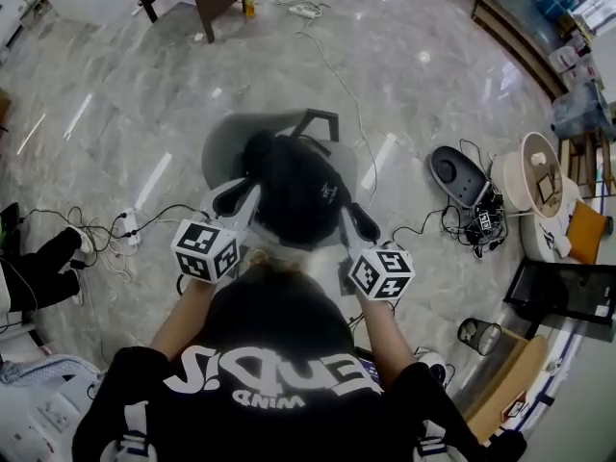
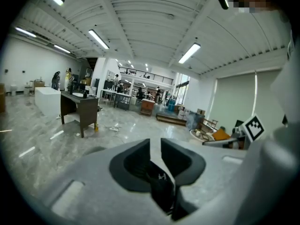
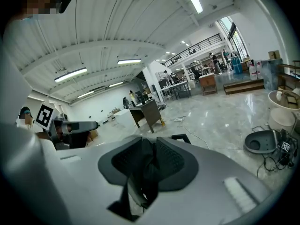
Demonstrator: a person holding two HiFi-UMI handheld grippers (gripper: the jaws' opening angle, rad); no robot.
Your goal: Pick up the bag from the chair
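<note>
Here, the black bag (image 1: 294, 195) hangs just above the grey chair (image 1: 223, 142), seemingly clear of its seat, because the left gripper (image 2: 155, 150) and right gripper (image 3: 149, 146) each pinch its dark fabric from opposite sides, sharing the weight.

Black rounded bag (image 1: 294, 195) aloft by its straps, directly above the grey chair (image 1: 223, 142).
</note>
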